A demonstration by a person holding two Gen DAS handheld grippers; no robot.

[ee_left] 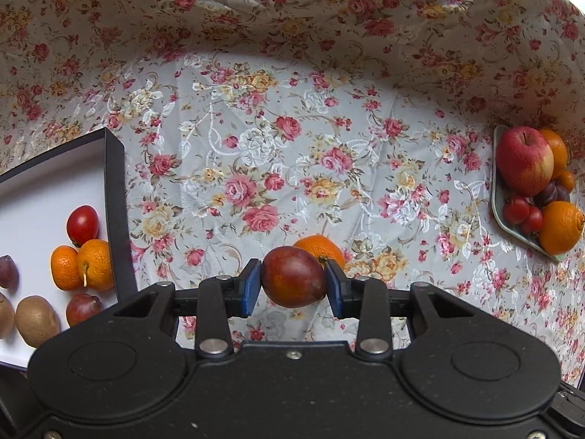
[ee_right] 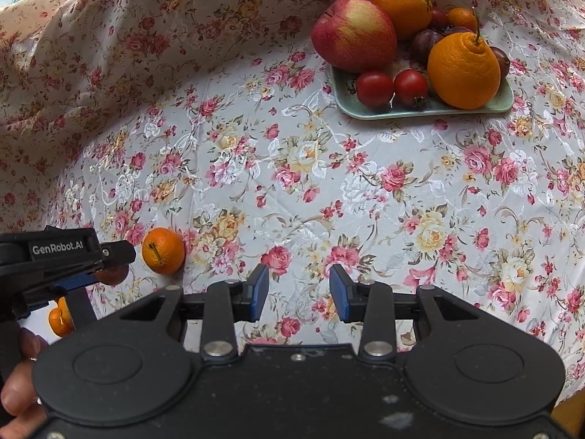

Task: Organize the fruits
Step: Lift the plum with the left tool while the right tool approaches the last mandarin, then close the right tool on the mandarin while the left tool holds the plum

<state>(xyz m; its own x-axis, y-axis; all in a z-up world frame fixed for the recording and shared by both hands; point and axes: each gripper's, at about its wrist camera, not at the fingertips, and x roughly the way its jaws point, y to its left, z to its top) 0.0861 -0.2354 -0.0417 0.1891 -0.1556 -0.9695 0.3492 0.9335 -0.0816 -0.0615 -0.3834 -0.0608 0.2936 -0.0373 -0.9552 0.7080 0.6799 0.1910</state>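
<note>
My left gripper (ee_left: 294, 283) is shut on a dark red plum (ee_left: 293, 277), held above the floral cloth. Just beyond it a small mandarin (ee_left: 321, 248) lies on the cloth; the right wrist view shows the same mandarin (ee_right: 163, 250) beside the left gripper (ee_right: 106, 267). A white box with dark walls (ee_left: 116, 205) at the left holds a tomato (ee_left: 83, 225), two mandarins (ee_left: 95, 263), plums and kiwis (ee_left: 36, 320). My right gripper (ee_right: 299, 294) stands open over bare cloth. A pale green plate (ee_right: 431, 111) carries an apple (ee_right: 354, 33), oranges (ee_right: 463, 72), tomatoes (ee_right: 374, 89) and plums.
The flowered tablecloth (ee_left: 285, 153) covers the table and rises as a draped backdrop behind. The plate (ee_left: 498, 205) sits at the far right in the left wrist view. A person's hand (ee_right: 16, 391) holds the left gripper's handle at the lower left.
</note>
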